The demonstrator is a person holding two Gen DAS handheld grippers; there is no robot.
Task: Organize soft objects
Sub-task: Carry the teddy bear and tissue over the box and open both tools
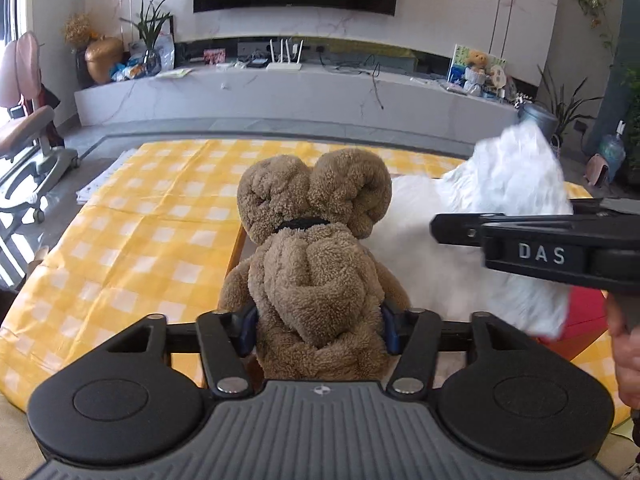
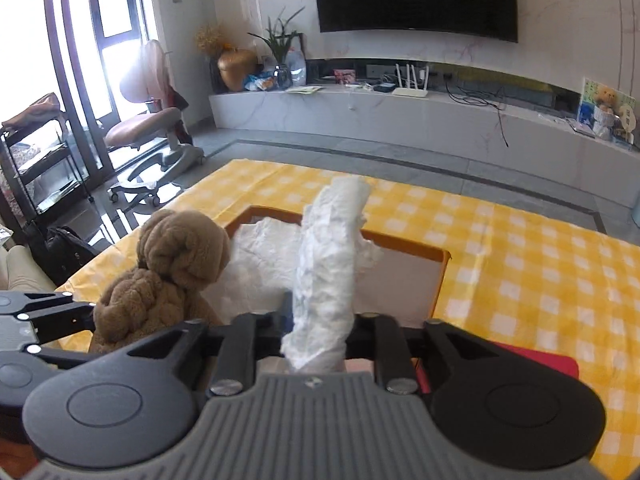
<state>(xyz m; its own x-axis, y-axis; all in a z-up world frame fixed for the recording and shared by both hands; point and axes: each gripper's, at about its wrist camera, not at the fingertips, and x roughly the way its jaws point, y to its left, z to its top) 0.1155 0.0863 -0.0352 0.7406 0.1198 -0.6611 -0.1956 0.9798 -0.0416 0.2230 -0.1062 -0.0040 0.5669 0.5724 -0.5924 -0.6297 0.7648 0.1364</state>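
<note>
My left gripper (image 1: 318, 326) is shut on a brown plush bear (image 1: 316, 256), holding it by the body above the left edge of an orange-rimmed tray (image 2: 438, 276); the bear also shows in the right wrist view (image 2: 176, 276). My right gripper (image 2: 320, 330) is shut on a crumpled white cloth (image 2: 330, 264) that stands up over the tray; it also shows in the left wrist view (image 1: 516, 184). More white cloth (image 2: 264, 256) lies inside the tray.
The tray sits on a table with a yellow checked cloth (image 2: 520, 248). A red flat item (image 2: 540, 360) lies by the tray's near right corner. Beyond the table are a TV console (image 1: 280, 92), a pink chair (image 2: 152, 128) and a black shelf cart (image 2: 44, 168).
</note>
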